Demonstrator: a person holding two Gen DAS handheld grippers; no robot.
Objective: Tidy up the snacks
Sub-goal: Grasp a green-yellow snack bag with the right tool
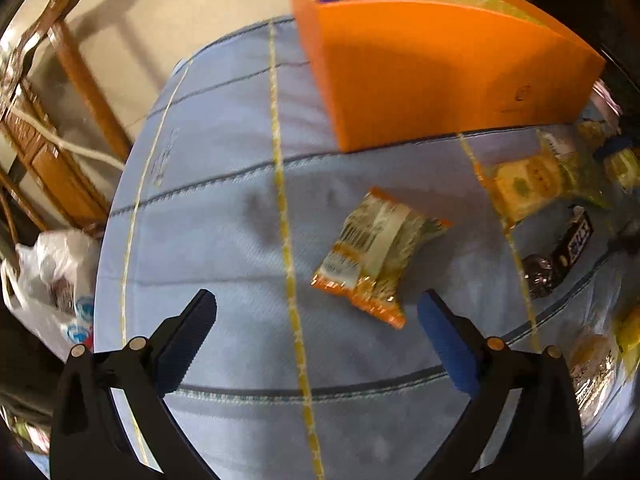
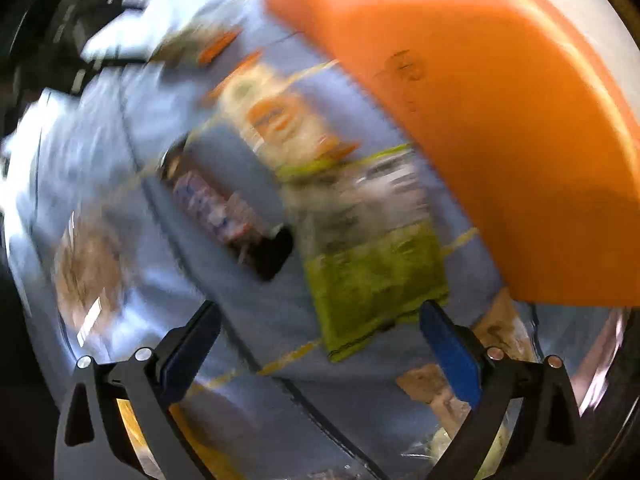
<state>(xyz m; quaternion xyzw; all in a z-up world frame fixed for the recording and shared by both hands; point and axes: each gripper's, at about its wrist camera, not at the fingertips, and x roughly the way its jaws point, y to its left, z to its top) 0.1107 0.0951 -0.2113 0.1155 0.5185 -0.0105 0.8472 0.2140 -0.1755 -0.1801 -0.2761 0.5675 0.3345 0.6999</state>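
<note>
With both tongs spread empty, left tongs (image 1: 316, 320) should straddle the crinkly orange-and-white foil snack packet (image 1: 376, 264) at one o'clock, pinching its middle.

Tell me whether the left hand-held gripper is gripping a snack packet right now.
No. The left hand-held gripper is open and empty, with the orange snack packet lying on the blue cloth ahead.
</note>
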